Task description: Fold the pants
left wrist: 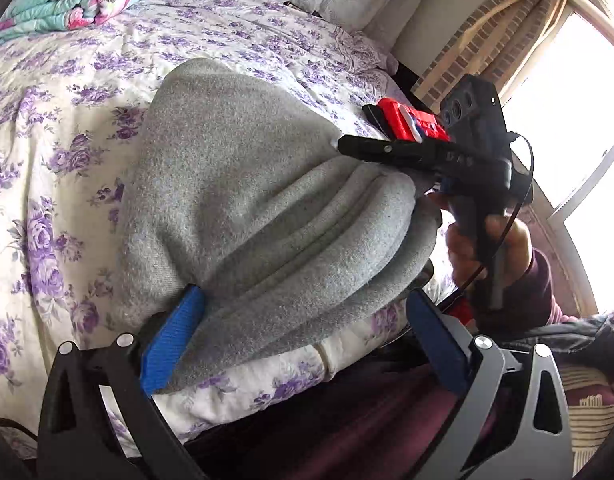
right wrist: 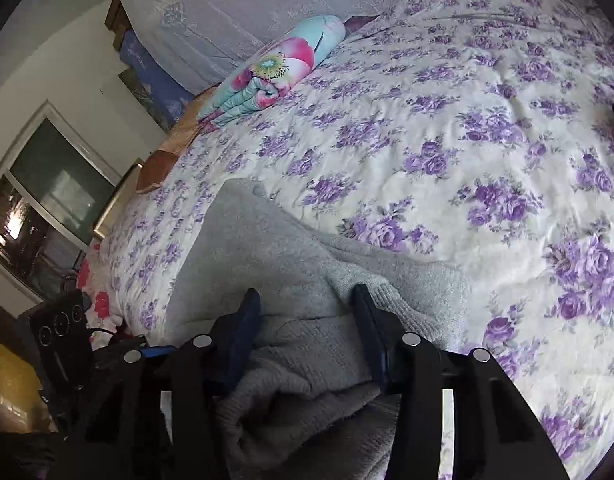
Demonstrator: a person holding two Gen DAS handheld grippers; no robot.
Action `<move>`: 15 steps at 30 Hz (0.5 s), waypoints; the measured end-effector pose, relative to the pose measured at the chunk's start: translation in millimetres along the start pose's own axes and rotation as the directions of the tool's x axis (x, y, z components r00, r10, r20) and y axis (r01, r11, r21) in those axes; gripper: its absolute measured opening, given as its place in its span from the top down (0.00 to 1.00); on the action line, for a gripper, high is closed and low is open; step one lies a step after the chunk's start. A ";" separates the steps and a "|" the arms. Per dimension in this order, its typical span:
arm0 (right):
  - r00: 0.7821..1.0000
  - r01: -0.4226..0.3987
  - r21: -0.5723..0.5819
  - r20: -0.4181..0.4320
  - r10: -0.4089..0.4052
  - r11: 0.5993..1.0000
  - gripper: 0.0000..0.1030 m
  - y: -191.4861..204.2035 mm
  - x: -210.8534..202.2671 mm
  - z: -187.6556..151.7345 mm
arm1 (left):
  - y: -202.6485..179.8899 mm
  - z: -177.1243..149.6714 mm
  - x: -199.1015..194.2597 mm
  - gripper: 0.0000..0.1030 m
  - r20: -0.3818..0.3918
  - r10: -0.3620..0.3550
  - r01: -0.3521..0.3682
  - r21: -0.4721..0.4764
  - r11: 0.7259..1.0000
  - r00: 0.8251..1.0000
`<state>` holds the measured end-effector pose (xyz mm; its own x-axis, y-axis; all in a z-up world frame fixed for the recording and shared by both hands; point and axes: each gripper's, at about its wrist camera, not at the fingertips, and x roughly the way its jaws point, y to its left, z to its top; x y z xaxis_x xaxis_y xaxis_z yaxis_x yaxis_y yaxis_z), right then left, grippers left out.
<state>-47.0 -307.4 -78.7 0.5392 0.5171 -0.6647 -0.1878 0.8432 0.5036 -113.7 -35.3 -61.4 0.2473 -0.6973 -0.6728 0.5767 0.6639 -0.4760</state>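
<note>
**Grey pants bunched between two grippers at the bed's near edge**

The left gripper (left wrist: 303,336) stands wide apart, its blue pads (left wrist: 173,344) flanking the folded grey pants (left wrist: 243,184); whether they press the cloth cannot be told. The right gripper (right wrist: 307,320) is partly closed, with a thick bunch of the pants (right wrist: 299,344) between its fingers (right wrist: 247,320). The pants lie on the purple-flowered bedspread (right wrist: 447,128) near its front edge, long axis running away toward the headboard. A rolled floral quilt (right wrist: 275,68) sits far back. Raised characters on the right gripper's body are too blurred to read.
</note>
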 end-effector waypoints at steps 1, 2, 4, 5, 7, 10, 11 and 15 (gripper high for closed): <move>1.000 0.001 0.007 0.004 -0.001 1.000 0.53 2.2 -6.4 1.3 | -3.3 -0.8 -2.3 0.05 -0.004 0.011 -0.011 0.012 1.000 1.000; 1.000 0.013 0.005 0.009 -0.013 1.000 0.49 7.8 -12.6 2.8 | -5.9 -0.5 -5.2 0.05 -0.011 0.017 -0.017 0.021 1.000 1.000; 0.999 0.032 -0.047 0.029 -0.031 0.998 0.37 27.9 -27.8 9.3 | -14.7 2.2 -16.8 0.05 -0.011 0.021 -0.020 0.054 0.998 1.000; 0.999 0.015 -0.091 0.037 -0.011 0.996 0.36 42.0 -34.5 13.5 | -17.8 2.7 -23.6 0.05 -0.003 0.011 -0.011 0.065 0.998 1.000; 0.998 -0.056 -0.182 0.018 0.060 0.982 0.36 74.1 -37.7 26.0 | -18.2 3.6 -31.0 0.05 -0.007 -0.018 0.018 0.061 0.998 1.000; 0.987 -0.150 -0.252 -0.087 0.133 0.956 0.30 117.5 -15.7 43.5 | -12.6 0.3 -25.8 0.05 -0.031 -0.017 0.018 0.045 0.999 0.999; 0.982 -0.169 -0.255 -0.123 0.141 0.952 0.26 127.2 -1.4 47.7 | -7.9 -0.5 -19.9 0.05 -0.045 -0.013 0.014 0.028 1.000 0.999; 0.973 0.027 -0.228 -0.218 -0.078 0.973 0.30 104.9 81.0 49.1 | 12.1 -4.8 0.0 0.05 -0.022 -0.059 0.058 -0.040 0.998 0.998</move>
<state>17.3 -184.2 -52.6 0.3602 0.4697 -0.8060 -0.3555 0.8679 0.3469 -110.4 -25.9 -69.9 0.1955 -0.7291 -0.6559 0.5587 0.6324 -0.5365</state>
